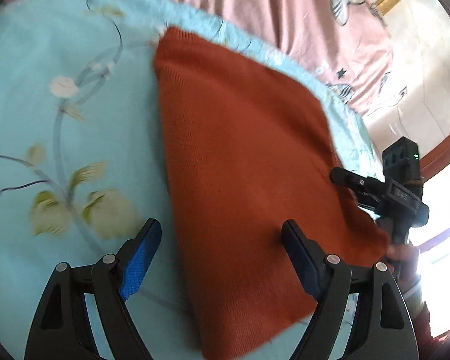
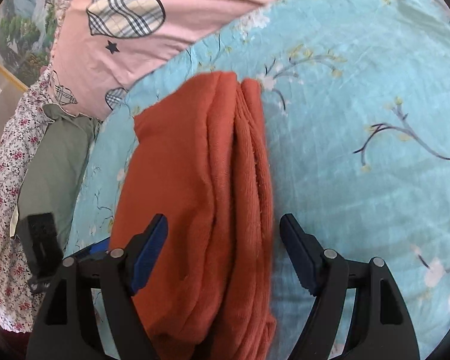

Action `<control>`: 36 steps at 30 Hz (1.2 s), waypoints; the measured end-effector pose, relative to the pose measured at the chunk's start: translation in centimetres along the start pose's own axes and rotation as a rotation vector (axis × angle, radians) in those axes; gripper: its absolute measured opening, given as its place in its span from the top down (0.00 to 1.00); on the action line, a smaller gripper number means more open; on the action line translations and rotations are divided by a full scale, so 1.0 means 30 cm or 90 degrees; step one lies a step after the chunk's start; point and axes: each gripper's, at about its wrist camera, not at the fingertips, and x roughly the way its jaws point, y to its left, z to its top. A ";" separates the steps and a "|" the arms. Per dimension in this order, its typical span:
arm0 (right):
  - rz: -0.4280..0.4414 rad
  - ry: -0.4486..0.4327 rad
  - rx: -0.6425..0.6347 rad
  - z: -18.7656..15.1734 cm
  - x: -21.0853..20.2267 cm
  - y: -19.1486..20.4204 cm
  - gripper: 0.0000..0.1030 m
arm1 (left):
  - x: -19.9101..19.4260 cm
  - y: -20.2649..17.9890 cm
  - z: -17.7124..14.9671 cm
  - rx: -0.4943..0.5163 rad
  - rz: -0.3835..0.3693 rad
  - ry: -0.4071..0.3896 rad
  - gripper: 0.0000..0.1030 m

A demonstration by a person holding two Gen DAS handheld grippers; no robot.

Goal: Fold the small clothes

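A rust-orange knit garment (image 1: 243, 162) lies folded on a light-blue floral cloth (image 1: 60, 96). In the right wrist view the garment (image 2: 201, 204) shows several stacked folded layers with its edges facing me. My left gripper (image 1: 222, 249) is open, its fingers wide apart over the garment's near edge, holding nothing. My right gripper (image 2: 223, 246) is open too, its fingers straddling the folded layers without closing on them. The right gripper's body shows in the left wrist view (image 1: 399, 186) at the garment's right edge.
A pink sheet with plaid heart prints (image 2: 153, 27) lies beyond the blue cloth. A grey-green garment (image 2: 57, 162) and a floral fabric (image 2: 3, 198) lie at the left. A framed picture (image 2: 18, 45) stands at far left. The pink sheet also shows in the left wrist view (image 1: 285, 9).
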 end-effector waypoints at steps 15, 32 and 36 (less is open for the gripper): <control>0.104 -0.010 -0.045 -0.124 0.030 0.289 0.75 | -0.294 -0.082 -0.071 0.127 0.049 -0.102 0.79; 0.086 0.057 -0.035 -0.298 0.242 0.436 0.54 | -0.487 0.299 -0.303 -0.023 0.158 -0.081 0.41; 0.036 -0.008 -0.050 -0.282 0.110 0.428 0.45 | -0.567 0.299 -0.320 -0.036 0.192 -0.132 0.41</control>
